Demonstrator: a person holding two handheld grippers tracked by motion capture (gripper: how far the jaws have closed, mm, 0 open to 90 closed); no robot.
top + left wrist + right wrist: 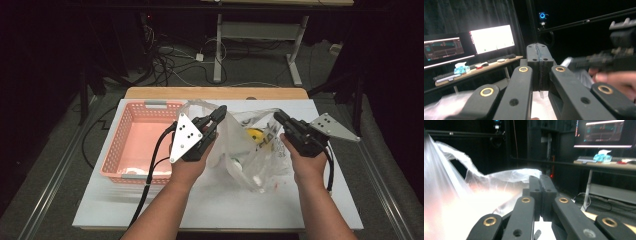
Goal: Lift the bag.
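A clear plastic bag stands on the white table, held open at its mouth. Inside it lie a yellow item and some pale things I cannot name. My left gripper pinches the bag's left rim, jaws shut; in the left gripper view a thin strip of film hangs from between the shut jaws of the left gripper. My right gripper grips the bag's right rim. In the right gripper view the bag billows to the left and its edge runs up to the shut right gripper.
A pink slatted basket sits on the table's left half, close to my left hand. Behind the table are a desk's white legs and floor cables. A far desk with lit monitors appears in both gripper views.
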